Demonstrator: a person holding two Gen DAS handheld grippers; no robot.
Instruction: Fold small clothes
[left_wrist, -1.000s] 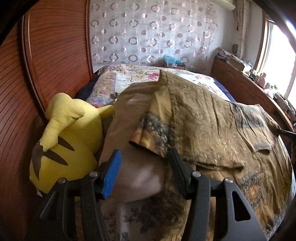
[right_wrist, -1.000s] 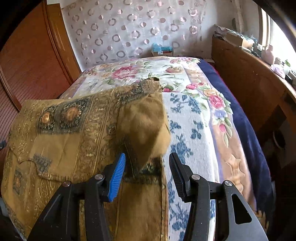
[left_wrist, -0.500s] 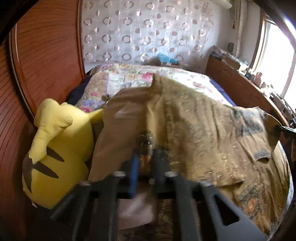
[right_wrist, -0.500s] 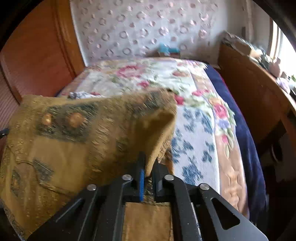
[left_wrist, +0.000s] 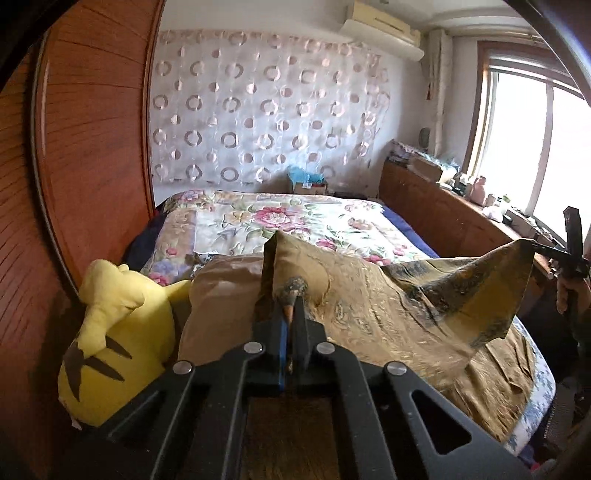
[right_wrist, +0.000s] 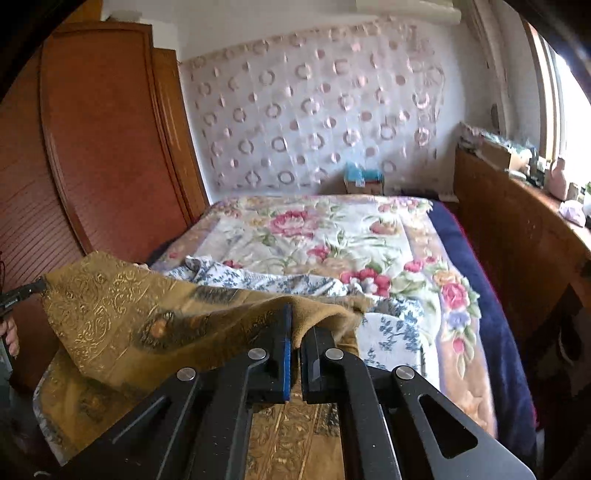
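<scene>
A brown-gold patterned garment (left_wrist: 373, 306) lies on the bed and is lifted at two corners. My left gripper (left_wrist: 291, 314) is shut on one bunched edge of it, near the yellow plush toy. My right gripper (right_wrist: 297, 325) is shut on the opposite edge of the garment (right_wrist: 147, 317) and holds it above the bed. In the left wrist view the right gripper (left_wrist: 570, 251) shows at the far right, pulling a corner up into a peak. In the right wrist view the left gripper (right_wrist: 18, 293) shows at the far left edge.
A yellow plush toy (left_wrist: 114, 339) lies against the wooden wardrobe (left_wrist: 85, 147) on the left. A floral bedspread (right_wrist: 325, 240) covers the bed. A wooden sideboard (right_wrist: 517, 236) with small items runs along the right under the window. A blue box (right_wrist: 364, 179) stands by the far wall.
Both grippers went from open to shut on the garment's edges, then rose. The garment's two ends now hang lifted off the bed and the view tilts up toward the far wall.
</scene>
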